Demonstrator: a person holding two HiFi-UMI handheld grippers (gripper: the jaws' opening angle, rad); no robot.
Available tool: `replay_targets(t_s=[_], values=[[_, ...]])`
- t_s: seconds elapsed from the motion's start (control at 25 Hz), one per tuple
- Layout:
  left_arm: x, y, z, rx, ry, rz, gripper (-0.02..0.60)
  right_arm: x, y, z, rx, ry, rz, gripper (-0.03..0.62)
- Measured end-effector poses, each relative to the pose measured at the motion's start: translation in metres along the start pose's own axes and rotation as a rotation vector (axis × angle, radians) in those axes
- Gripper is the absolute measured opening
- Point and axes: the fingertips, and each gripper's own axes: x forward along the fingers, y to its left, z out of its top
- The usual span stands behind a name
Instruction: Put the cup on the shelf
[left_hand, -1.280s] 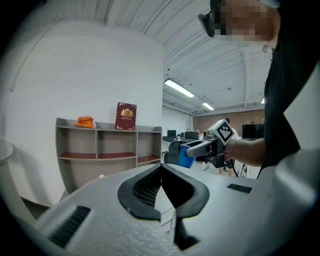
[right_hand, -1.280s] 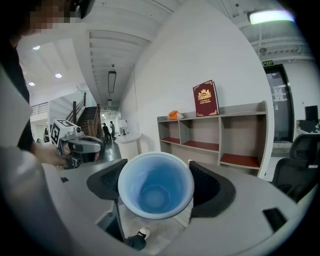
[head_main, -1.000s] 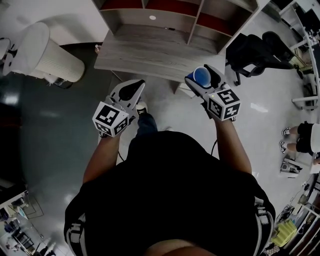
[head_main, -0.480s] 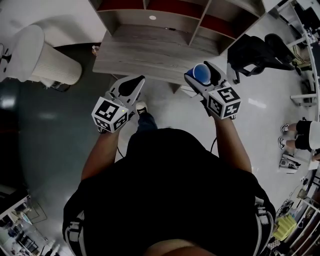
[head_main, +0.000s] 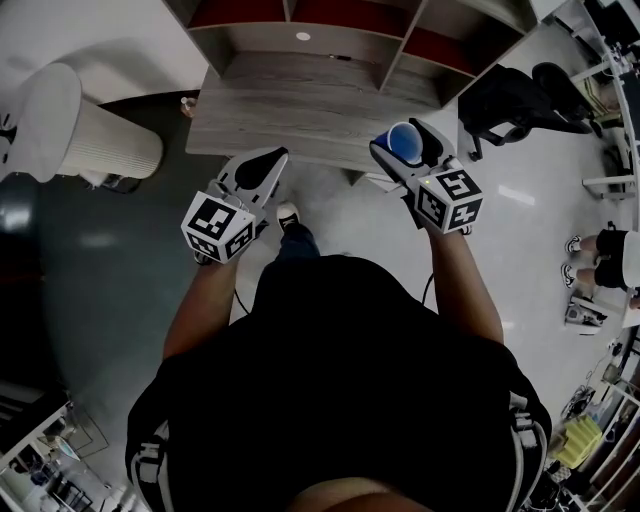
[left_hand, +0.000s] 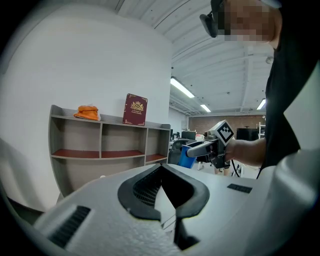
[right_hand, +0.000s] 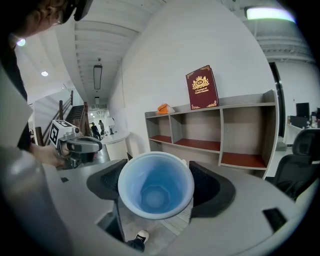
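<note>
Shelf (head_main: 250, 45): upper part cut off by the head view's top edge. Cup (right_hand: 155, 187): outer wall and base hidden behind its own rim. Book (right_hand: 202, 87): cover print too small to read. Orange item (left_hand: 87, 112) on the shelf top: can't tell what it is.

- No word, brand or number is legible.
- The dark red book (right_hand: 202, 88), upright on top of the shelf (right_hand: 245, 132), bears a gold crest; its lettering is too small to read.
- The cube (head_main: 218, 228) on the left gripper (head_main: 272, 162) and the cube (head_main: 449, 199) on the right gripper (head_main: 403, 143) carry black-and-white square markers only.
</note>
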Motion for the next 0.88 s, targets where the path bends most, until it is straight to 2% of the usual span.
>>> replay_targets(t_s=[0.88], values=[[0.018, 0.068, -0.002, 0.008, 0.046, -0.048, 0.017, 0.067, -0.010, 0.014, 0.040, -0.010, -0.027, 0.388]])
